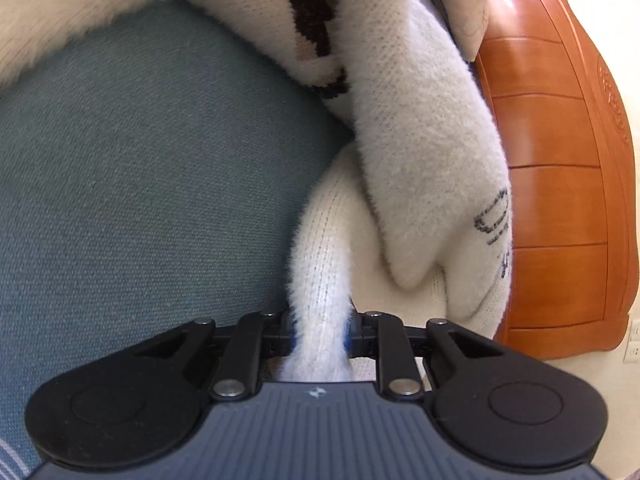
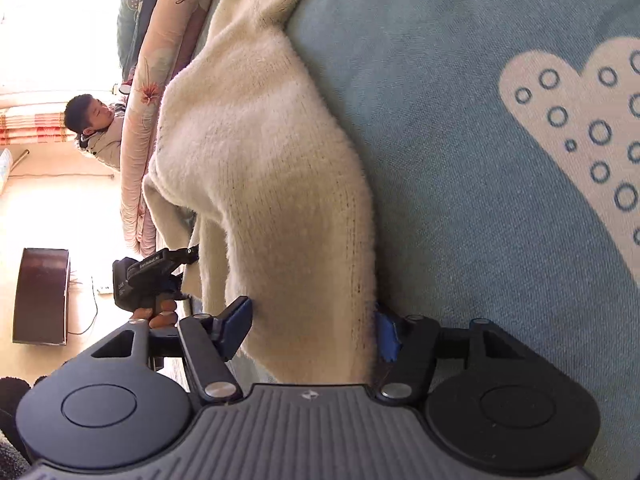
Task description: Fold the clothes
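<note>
On the teal bedspread [image 1: 140, 160] | left wrist: left gripper [image 1: 319, 338] clamped narrow on cream sweater [image 1: 420, 160] | right wrist: right gripper [image 2: 312, 328] half-wide, straddling sweater edge, contact unclear | soft, light, floppy; pinch hems.

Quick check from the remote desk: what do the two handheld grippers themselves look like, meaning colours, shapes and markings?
Both are matte black. The left gripper and the right gripper each have two round side discs, silver pivot pins on hinged links, blue pads on the jaws, and a ribbed dark grey body with a small pale logo. In the right wrist view, the left gripper's black handle carries white lettering. No cables show.
</note>
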The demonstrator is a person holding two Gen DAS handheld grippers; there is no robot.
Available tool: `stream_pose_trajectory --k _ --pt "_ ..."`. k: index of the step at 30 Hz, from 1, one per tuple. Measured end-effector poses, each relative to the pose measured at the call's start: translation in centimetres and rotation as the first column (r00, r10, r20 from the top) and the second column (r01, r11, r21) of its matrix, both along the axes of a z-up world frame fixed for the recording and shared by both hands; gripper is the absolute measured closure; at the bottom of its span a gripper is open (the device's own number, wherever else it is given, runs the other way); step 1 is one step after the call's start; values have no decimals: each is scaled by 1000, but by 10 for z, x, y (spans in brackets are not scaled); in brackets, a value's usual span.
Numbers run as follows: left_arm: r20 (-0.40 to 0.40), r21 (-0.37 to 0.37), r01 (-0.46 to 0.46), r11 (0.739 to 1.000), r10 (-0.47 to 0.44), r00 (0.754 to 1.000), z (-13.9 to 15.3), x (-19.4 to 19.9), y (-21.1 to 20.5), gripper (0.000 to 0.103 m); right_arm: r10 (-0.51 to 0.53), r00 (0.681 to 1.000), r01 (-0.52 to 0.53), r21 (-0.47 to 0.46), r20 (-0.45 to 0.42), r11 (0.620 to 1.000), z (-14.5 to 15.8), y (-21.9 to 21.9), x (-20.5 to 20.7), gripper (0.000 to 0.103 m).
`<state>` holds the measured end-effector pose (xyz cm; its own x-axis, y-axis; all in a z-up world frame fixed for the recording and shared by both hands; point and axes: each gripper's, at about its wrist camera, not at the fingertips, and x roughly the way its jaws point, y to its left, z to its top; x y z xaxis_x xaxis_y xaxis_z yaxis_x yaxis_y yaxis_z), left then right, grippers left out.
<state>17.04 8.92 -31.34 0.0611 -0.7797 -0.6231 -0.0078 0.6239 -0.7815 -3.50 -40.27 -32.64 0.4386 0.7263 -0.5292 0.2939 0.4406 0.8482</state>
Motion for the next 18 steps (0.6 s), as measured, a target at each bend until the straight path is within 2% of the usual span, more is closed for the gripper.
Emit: stream_pose_trajectory --k 2,4,5,10,18 --pt "23 16 -12 1000 12 1000 4 -7 0 83 7 1000 -7 -26 1 1000 1 7 11 58" --pt "50 64 3 998 -7 999 13 -11 -6 87 54 999 -55 -73 -4 996 4 14 23 83" --pt "65 92 13 996 -19 998 19 -14 -9 89 80 997 -80 -96 -4 992 6 17 27 86" --pt "96 200 61 978 -81 992 43 -37 -21 91 145 989 -145 -182 -9 973 27 17 34 88" --pt "53 218 78 973 -91 994 78 -117 -13 91 189 982 -190 -244 -26 951 59 0 30 90"
